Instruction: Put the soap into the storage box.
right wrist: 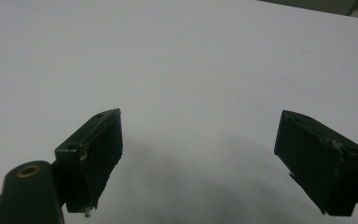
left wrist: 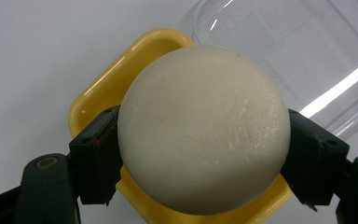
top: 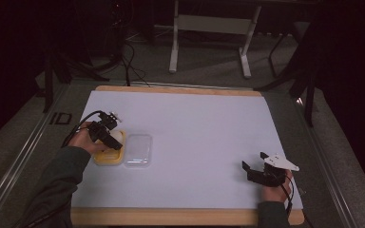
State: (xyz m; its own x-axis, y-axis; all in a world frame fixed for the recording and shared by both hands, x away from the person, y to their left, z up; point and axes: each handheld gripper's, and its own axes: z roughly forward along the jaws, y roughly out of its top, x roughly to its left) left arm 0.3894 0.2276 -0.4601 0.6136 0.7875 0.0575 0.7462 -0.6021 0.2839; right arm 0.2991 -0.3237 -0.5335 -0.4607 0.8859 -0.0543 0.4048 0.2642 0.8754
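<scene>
A cream-white ball (left wrist: 204, 128) sits between the two black jaws of my left gripper (left wrist: 200, 154), which is shut on it just above a yellow square dish (left wrist: 116, 79). From the high view, the left gripper (top: 110, 135) hangs over that yellow dish (top: 108, 159) at the table's left, with the ball (top: 117, 136) peeking out beside it. A clear plastic lid (top: 138, 150) lies touching the dish's right side; the same lid (left wrist: 298, 51) appears behind the ball. My right gripper (top: 256, 167) rests open near the front right, jaws wide apart (right wrist: 200, 163) over bare white surface.
A white sheet (top: 195, 128) covers a wooden board (top: 171, 217) on the table. Beyond the far edge stand a white desk frame (top: 209, 28) and dark stands, with cables on the floor.
</scene>
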